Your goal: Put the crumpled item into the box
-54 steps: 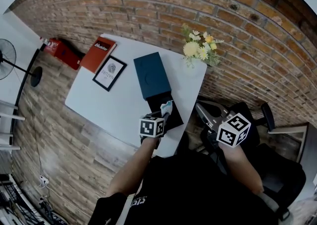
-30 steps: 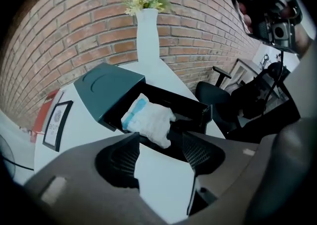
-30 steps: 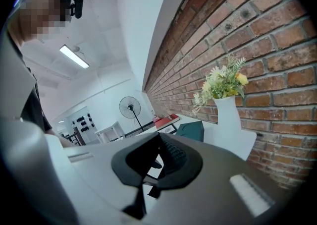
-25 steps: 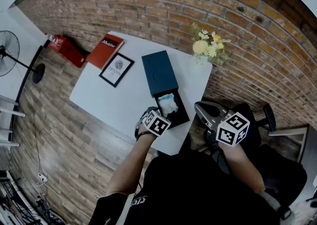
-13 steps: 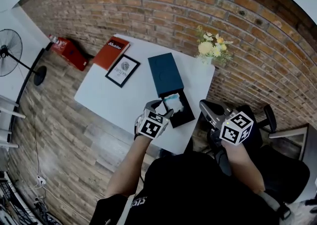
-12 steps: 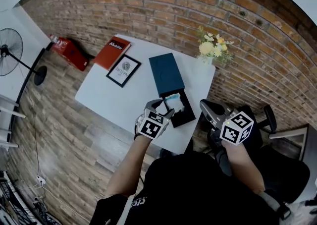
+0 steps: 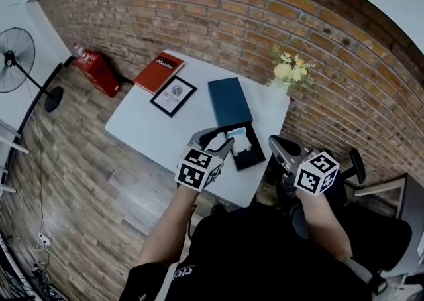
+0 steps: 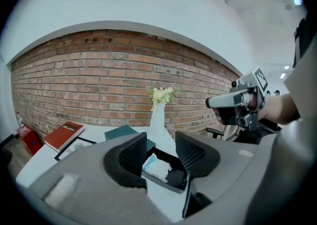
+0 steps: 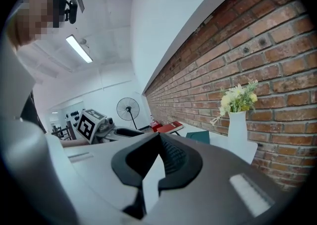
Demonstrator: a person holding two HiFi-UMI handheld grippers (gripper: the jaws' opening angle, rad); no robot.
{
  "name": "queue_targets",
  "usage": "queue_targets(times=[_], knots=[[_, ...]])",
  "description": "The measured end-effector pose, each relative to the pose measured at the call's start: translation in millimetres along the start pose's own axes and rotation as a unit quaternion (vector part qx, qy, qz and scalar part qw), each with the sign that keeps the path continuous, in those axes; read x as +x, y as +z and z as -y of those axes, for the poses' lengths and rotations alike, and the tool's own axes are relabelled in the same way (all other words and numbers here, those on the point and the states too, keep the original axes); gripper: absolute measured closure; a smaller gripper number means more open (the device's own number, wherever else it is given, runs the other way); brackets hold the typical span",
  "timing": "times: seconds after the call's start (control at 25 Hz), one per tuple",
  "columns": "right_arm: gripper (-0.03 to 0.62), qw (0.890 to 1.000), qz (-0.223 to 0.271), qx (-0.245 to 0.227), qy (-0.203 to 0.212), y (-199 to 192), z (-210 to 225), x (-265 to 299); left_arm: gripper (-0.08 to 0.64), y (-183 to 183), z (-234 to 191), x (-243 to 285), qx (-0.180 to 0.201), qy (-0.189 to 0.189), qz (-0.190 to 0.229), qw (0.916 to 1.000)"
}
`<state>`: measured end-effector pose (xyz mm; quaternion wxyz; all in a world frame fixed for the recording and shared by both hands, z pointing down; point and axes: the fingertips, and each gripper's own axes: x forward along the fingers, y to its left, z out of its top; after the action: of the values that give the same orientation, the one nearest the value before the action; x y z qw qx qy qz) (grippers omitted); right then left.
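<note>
Crumpled item (image 7: 238,142) in box (image 7: 260,158), at near-right edge of table (image 7: 149,130). Lid (image 7: 228,102) right behind box. Framed picture (image 7: 173,97) left of lid; book (image 7: 159,72) behind it, far-left corner. Vase w/ flowers (image 7: 289,73) at far-right corner, by brick wall (image 7: 199,14). Fan (image 7: 18,48) on floor (image 7: 99,187), well left of table.

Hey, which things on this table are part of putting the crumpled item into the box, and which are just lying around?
For the job: crumpled item, black box, teal lid.
Lying about: flower vase, red book, framed picture.
</note>
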<state>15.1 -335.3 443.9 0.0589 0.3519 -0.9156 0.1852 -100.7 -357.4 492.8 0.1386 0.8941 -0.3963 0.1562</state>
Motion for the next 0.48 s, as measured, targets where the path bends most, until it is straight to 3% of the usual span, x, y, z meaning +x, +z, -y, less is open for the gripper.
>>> queue_targets(times=[0.36, 0.48], knots=[[0.592, 1.0, 0.005, -0.015, 0.023, 13.9, -6.4, 10.6, 0.408, 42.7, -7.6, -26.6, -0.035, 0.004, 0.062, 0.9974], [0.592, 1.0, 0.009, -0.013, 0.026, 18.1, 4.1, 8.6, 0.408, 55.8, -8.2, -23.6, -0.029, 0.014, 0.067, 0.9972]])
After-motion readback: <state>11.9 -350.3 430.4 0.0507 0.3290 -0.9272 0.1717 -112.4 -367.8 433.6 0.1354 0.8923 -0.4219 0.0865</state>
